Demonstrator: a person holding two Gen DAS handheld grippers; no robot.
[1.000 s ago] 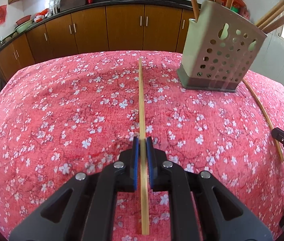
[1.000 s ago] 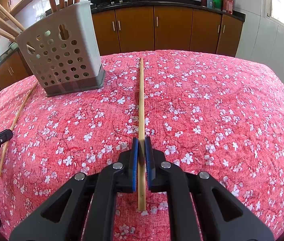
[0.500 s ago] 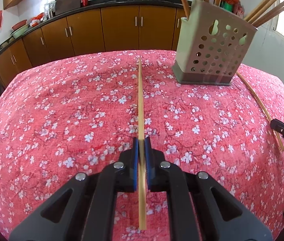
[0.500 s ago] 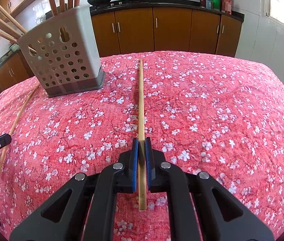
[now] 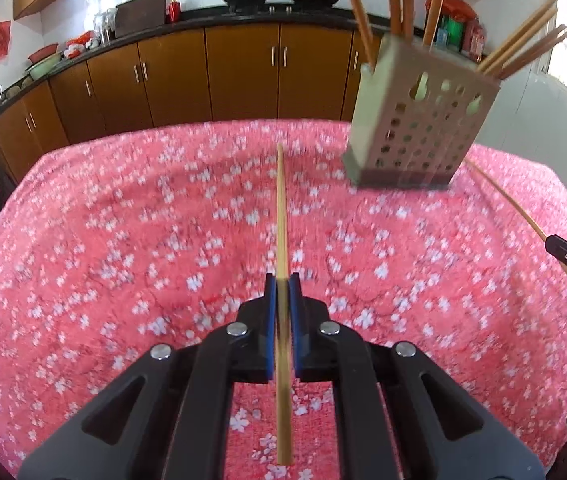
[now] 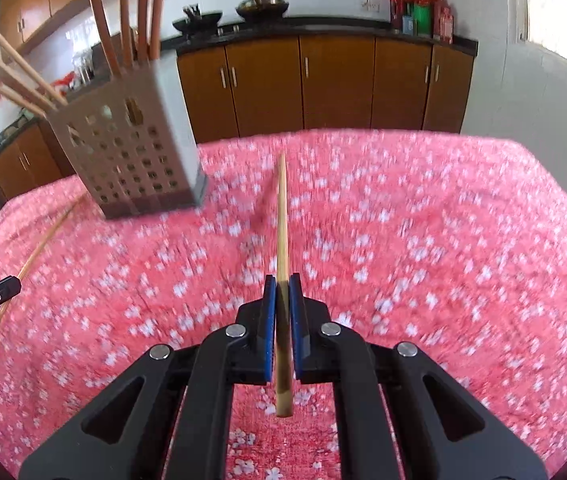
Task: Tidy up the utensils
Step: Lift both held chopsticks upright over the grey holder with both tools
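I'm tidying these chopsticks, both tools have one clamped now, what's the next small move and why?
Probably carry the left tool and its chopstick toward the perforated holder, tip it upright above the rim: other sticks already stand there, and the right tool holds one too.

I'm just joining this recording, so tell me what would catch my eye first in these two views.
Each gripper is shut on a long bamboo chopstick: the left gripper holds one chopstick, the right gripper another chopstick, both pointing ahead over the red flowered tablecloth. Beyond stands a perforated beige utensil holder already bristling with wooden utensils.
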